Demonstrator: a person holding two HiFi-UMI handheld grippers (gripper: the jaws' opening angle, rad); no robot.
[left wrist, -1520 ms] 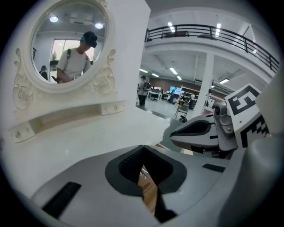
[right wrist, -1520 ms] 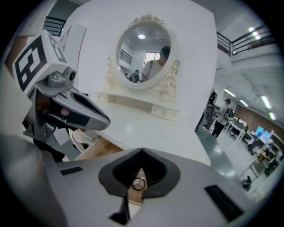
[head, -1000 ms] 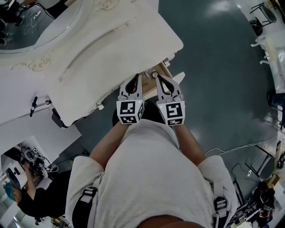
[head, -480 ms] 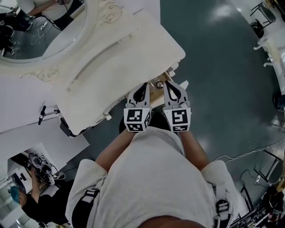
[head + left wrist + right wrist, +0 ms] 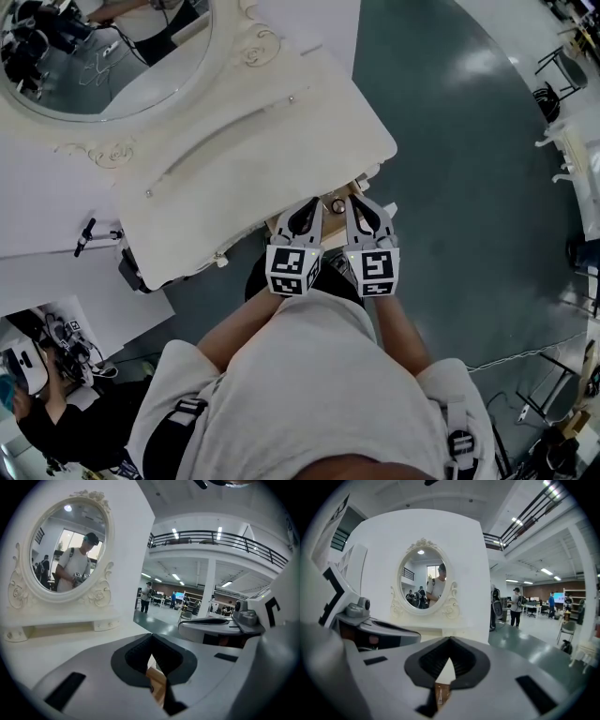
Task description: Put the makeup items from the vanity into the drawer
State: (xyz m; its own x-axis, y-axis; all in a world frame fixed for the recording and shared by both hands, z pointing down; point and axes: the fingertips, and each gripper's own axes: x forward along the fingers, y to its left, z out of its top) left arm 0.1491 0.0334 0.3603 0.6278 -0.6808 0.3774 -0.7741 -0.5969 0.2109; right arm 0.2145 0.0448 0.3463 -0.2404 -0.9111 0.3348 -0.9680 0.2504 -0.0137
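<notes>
The risk from where I stand is a knock. Both claws sit close together over the open drawer [image 5: 331, 221], which juts out under the front edge of the white table [image 5: 244, 178]. A careless push down or forward could clip the drawer's wooden rim. It could also jab the small round thing [image 5: 337, 204] lying inside, though I can't tell what that is. The two claws are just beside each other, so turning one could bump it into the other. If the drawer now needs shutting, closed tips give only a narrow contact and might slide off the wood.

I see no makeup on the table top; it looks bare right up to the oval mirror [image 5: 103, 47]. My guess is the items are already in the drawer.

The left claw [image 5: 314, 201] has its jaws brought together with nothing between them. Only the drawer's wood shows through the gap behind the tips. The right claw [image 5: 352, 200] is likewise fully closed and empty.

The person's forearms reach straight out from the body with elbows bent. The claws lie side by side, pointing away and slightly downward at the drawer. Their marker cubes face up.
</notes>
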